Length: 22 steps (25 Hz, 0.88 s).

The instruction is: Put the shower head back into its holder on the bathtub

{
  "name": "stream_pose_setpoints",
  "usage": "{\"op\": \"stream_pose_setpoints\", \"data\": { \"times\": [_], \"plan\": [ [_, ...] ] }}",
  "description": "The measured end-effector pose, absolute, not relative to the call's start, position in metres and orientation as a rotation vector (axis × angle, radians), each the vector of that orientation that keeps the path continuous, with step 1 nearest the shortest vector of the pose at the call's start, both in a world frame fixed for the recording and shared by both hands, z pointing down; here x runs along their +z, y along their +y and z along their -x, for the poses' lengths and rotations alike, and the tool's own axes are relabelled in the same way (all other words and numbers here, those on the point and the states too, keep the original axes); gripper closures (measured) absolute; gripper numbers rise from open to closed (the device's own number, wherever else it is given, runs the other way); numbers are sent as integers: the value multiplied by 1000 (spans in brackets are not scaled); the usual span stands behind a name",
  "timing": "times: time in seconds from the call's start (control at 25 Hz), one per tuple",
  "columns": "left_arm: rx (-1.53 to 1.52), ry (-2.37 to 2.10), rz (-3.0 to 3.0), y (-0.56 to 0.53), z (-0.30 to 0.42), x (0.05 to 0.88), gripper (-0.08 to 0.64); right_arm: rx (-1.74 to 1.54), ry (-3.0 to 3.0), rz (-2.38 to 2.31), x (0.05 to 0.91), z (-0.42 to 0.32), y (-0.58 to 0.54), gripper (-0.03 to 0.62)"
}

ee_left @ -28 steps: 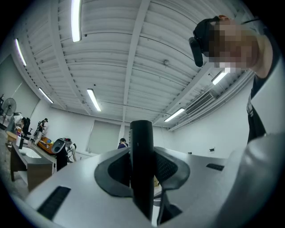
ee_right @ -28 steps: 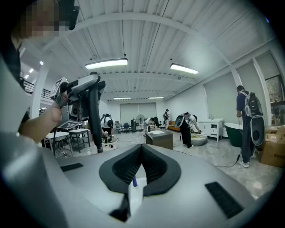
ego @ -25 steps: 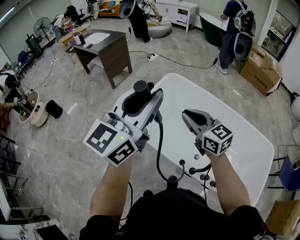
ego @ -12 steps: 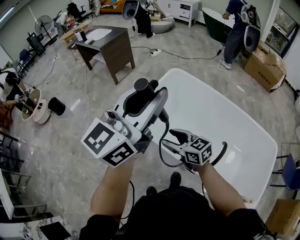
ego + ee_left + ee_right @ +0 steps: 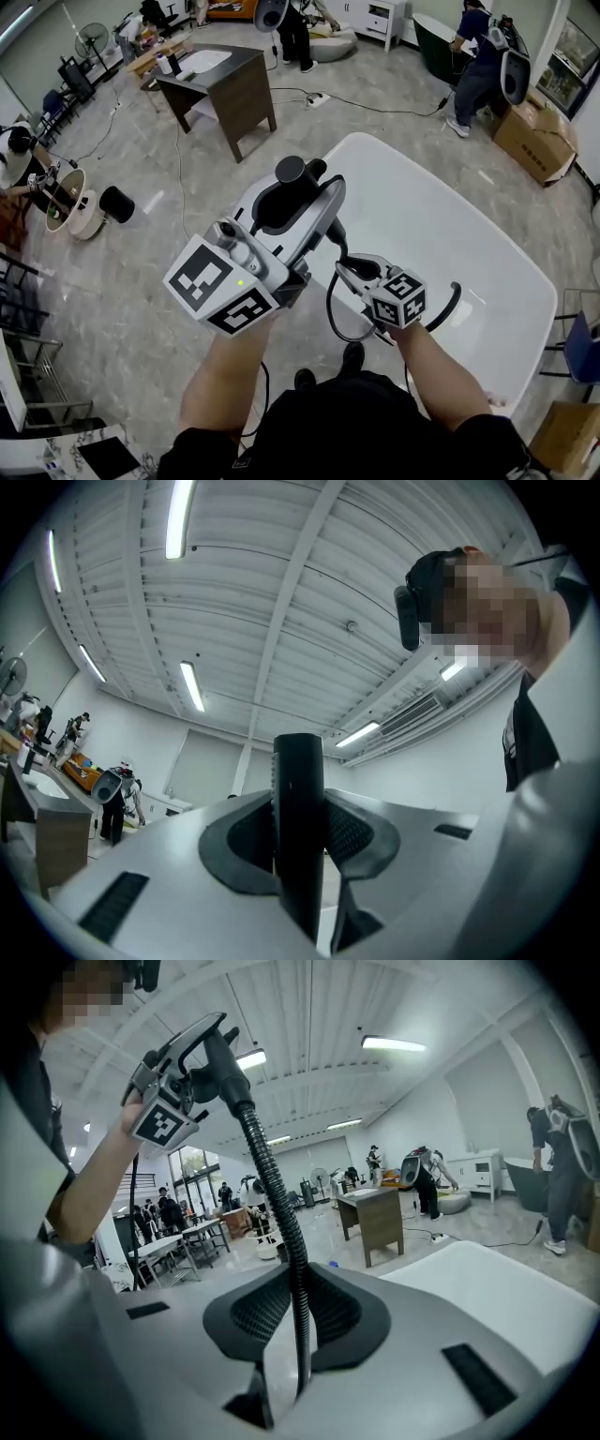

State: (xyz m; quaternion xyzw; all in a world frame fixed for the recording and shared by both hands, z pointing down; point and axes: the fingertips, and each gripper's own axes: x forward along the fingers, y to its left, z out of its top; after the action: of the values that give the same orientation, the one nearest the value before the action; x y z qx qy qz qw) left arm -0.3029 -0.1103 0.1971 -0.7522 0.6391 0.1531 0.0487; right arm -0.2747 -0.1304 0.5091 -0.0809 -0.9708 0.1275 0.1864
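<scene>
Over the near end of the white oval bathtub (image 5: 450,225), head view: left hand-held gripper (image 5: 305,202) raised, tilted up and away from the person. Its jaws pinch the handle of the black shower head (image 5: 281,192). Left gripper view agrees: dark textured pads press on both sides of the upright black handle. Shower head held in the air above the tub, not seated in anything.

Black ribbed hose (image 5: 330,314) leaves the shower head's lower end, drops and passes into the right hand-held gripper (image 5: 354,272), then loops below it toward the tub's near rim. A further arc of hose shows to that gripper's right, against the white tub.

Right hand-held gripper sits lower than the left, just beside it, pointing slightly down. Its jaws have just been closing. Right gripper view shows the hose running straight between the pads, both pressed on it.

Grey tiled floor (image 5: 122,281) around the tub. Dark brown desk (image 5: 225,84) well apart, beyond the tub's far end.
</scene>
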Motion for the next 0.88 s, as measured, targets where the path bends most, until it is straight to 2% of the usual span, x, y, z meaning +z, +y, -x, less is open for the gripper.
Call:
{"op": "stream_pose_setpoints", "data": {
  "times": [0.36, 0.68, 0.88],
  "plan": [
    [273, 2036, 2194, -119, 312, 229, 442, 310, -2759, -91, 487, 260, -225, 526],
    [268, 2091, 2131, -123, 327, 243, 443, 249, -2837, -217, 434, 262, -277, 526],
    [294, 2098, 2124, -119, 330, 248, 445, 232, -2829, -224, 431, 261, -276, 526]
  ]
}}
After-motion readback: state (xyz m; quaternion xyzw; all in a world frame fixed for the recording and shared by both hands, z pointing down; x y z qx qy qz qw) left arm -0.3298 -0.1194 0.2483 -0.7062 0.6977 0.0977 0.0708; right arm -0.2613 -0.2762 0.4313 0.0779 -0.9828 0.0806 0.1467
